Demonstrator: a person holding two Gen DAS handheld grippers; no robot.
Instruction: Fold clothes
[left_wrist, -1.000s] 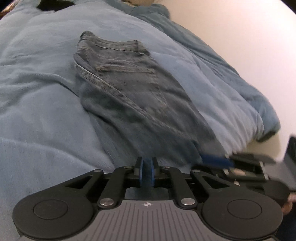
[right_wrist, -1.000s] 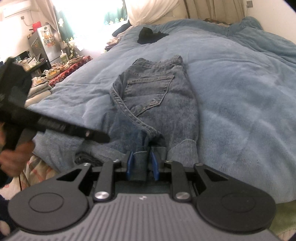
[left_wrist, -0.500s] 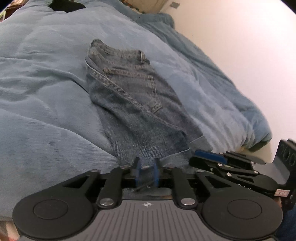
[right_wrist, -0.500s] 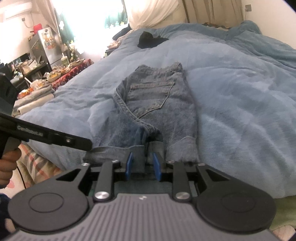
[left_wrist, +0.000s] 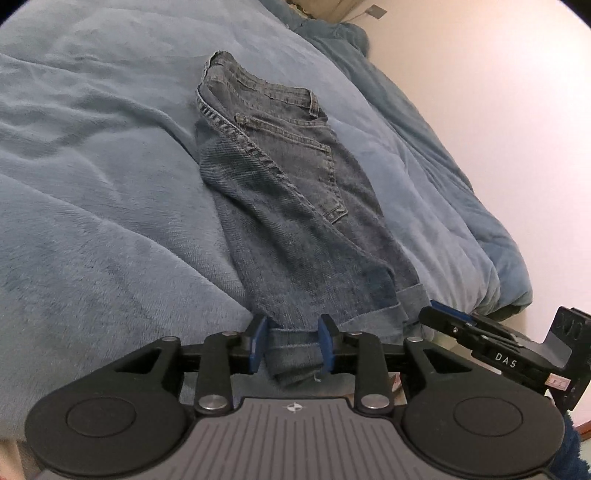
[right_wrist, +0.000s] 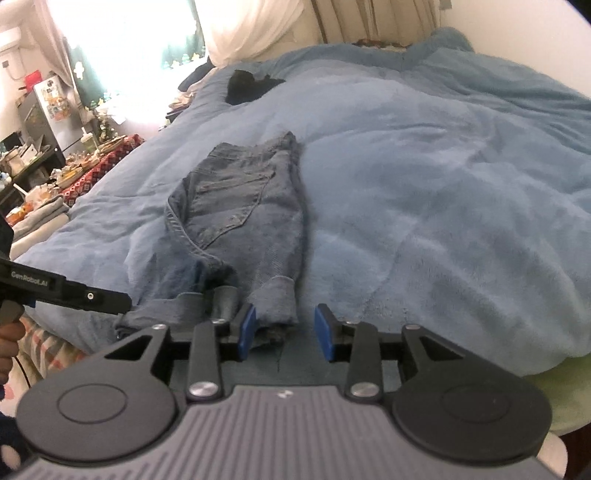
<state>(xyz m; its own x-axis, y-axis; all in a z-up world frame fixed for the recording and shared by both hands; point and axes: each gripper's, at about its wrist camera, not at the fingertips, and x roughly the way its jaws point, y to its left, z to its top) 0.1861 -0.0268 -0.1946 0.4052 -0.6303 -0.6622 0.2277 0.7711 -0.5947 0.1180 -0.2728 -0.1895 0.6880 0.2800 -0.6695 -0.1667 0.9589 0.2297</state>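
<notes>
**Both grippers let go of the hems**

And there's the release! The left gripper has just been opening, its blue pads now standing apart with the jeans hem lying slack between them. A second ago those pads were pinched tight together; now the cuff sits loose, though whether the cloth brushes the inner faces is hard to say from this angle. No grip, by my reading.

Same story on the other side. The right gripper has just been opening too, and wider: the other cuff droops against its left-hand pad while the right-hand pad stands clear of any cloth. A second ago it had denim clamped between its pads; that clamp is gone.

So where are the jeans? Straight ahead of both grippers, stretched away along the blanket, waistband at the far end, back pocket up, hems right at the fingertips by the near edge of the bed. The legs look laid one upon the other, a long narrow strip. Far beyond, a dark garment waits near the head of the bed, well apart from the action.

What it means: the legs look drawn out and settled, so the straightening step seems done. My call is that the next move is a fresh pinch on the hems to carry them up toward the waistband.
</notes>
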